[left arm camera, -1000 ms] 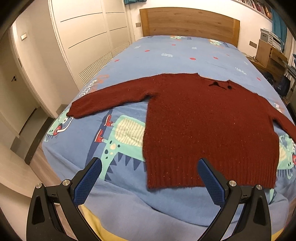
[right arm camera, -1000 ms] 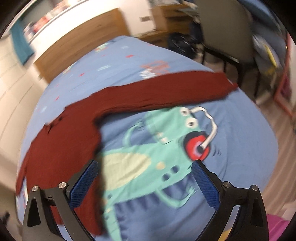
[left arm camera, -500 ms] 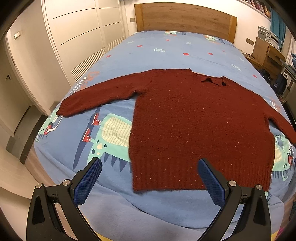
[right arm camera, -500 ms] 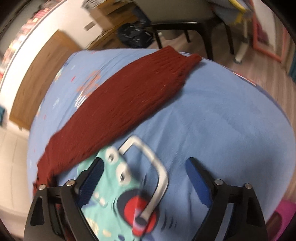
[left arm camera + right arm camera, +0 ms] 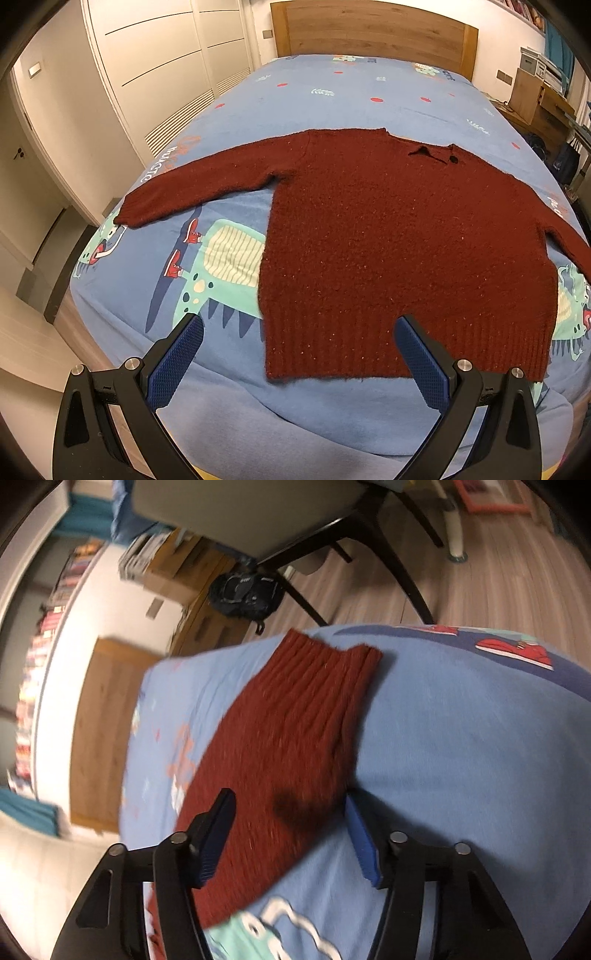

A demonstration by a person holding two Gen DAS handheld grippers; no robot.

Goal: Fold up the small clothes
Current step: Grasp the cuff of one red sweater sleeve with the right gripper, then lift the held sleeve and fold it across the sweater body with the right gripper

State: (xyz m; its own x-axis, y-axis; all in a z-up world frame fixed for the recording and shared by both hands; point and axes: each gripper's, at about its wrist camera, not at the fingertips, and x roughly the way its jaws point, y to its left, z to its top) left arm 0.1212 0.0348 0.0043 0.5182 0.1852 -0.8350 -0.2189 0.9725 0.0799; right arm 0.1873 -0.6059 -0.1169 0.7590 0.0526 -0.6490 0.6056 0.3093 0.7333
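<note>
The dark red sweater (image 5: 399, 236) lies spread flat, front up, on the blue printed bedspread (image 5: 332, 92), both sleeves stretched out to the sides and its ribbed hem just ahead of the left gripper (image 5: 299, 363). That gripper hangs above the near edge of the bed with its jaws wide apart and nothing between them, the hem's left corner roughly midway between its pads. The right gripper (image 5: 291, 836) is down over the right sleeve (image 5: 295, 731), a short way back from the ribbed cuff (image 5: 332, 664), which lies farther ahead of its tips near the side edge of the bed. Its jaws have just been closing, and the sleeve now lies between them, but a gap shows on each side and the pads do not press the knit, so nothing is held. The step in hand looks like taking this sleeve to fold it across the body. To do it well, the pads should bite the full thickness of the sleeve, not only the top layer, and clear of the bedspread beneath, since the sheet could easily be pinched along with it. Lift only slightly, then carry the sleeve inward so the crease falls at the shoulder line. The thick knit will likely sag and drag, so a slow, level sweep suits it.
</note>
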